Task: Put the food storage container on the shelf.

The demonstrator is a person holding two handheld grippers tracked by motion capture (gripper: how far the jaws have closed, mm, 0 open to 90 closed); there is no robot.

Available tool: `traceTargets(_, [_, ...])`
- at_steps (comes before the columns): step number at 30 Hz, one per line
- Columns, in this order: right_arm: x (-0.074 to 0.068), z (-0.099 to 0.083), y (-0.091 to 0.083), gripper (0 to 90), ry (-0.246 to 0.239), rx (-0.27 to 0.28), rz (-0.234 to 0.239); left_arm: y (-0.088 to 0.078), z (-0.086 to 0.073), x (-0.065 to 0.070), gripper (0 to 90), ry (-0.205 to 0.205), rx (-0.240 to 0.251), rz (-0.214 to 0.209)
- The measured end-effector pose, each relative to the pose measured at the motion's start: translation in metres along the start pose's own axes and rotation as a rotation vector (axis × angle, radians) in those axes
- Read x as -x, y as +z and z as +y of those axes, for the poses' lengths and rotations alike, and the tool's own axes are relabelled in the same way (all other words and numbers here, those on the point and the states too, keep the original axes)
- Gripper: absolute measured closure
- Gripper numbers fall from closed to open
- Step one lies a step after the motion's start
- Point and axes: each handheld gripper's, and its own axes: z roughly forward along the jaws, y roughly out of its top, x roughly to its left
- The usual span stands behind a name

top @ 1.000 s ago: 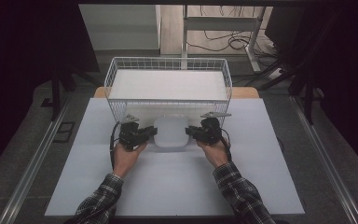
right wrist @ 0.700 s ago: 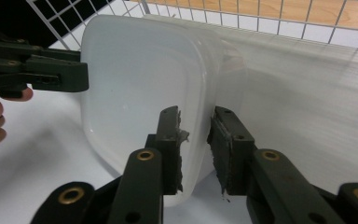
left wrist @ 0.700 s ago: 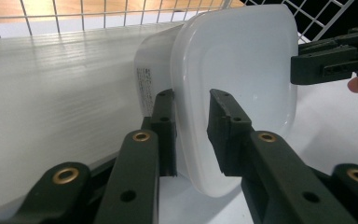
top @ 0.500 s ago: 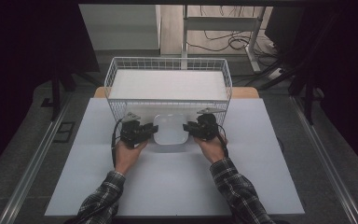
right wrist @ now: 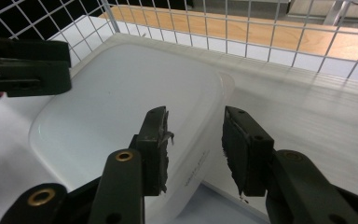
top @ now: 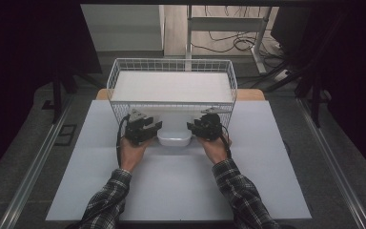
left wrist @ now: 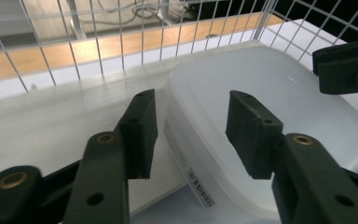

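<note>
The white tub [top: 174, 138] sat mid-frame, just before the wire basket [top: 171, 67]. The left gripper [top: 144, 128] and right gripper [top: 201, 125] straddled its two ends, jaws just opening, pads off the rim, holding nothing.

The far half of the tub [top: 174, 138] beyond the left claw [top: 153, 129] and right claw [top: 194, 128] sits behind the basket [top: 171, 64] wire, its back edge lost. In the left claw view the tub's label [left wrist: 193, 172] is too blurred to read, and the near corner runs off the bottom edge. In the right claw view, the print [right wrist: 193, 173] on the tub's side is too small to read.
</note>
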Motion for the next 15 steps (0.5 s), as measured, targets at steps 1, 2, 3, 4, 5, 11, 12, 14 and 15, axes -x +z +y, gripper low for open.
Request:
traceTargets(1, [0.0,0.0,-0.002,59.9,0.006,0.003,0.006,-0.003,0.0,0.0,48.7,-0.007,0.004,-0.009])
traceTargets(2, [0.001,0.0,-0.004,59.9,0.014,0.004,0.02,-0.005,-0.001,0.002,47.1,-0.022,0.006,-0.013])
traceTargets(3, [0.002,0.0,-0.006,60.1,0.014,0.006,0.026,-0.009,-0.002,0.002,45.1,-0.015,0.005,-0.023])
traceTargets(4, [0.001,-0.001,-0.008,60.6,0.013,0.013,0.038,-0.012,-0.003,0.003,43.0,-0.012,0.006,-0.027])
traceTargets(5, [0.001,-0.002,-0.011,61.9,0.006,0.015,0.044,-0.015,-0.005,0.004,40.8,-0.013,0.001,-0.04])
traceTargets(11, [-0.008,-0.009,-0.027,75.4,-0.054,0.012,0.083,-0.034,-0.022,0.009,27.4,0.002,-0.027,-0.108])
traceTargets(12, [-0.009,-0.01,-0.028,77.0,-0.058,0.011,0.086,-0.037,-0.025,0.01,25.9,0.002,-0.032,-0.115])
traceTargets(14, [-0.012,-0.013,-0.032,79.4,-0.056,0.008,0.106,-0.044,-0.031,0.013,22.6,0.022,-0.038,-0.124])
traceTargets(15, [-0.013,-0.015,-0.034,80.7,-0.055,0.01,0.115,-0.048,-0.035,0.014,21.5,0.031,-0.041,-0.119])
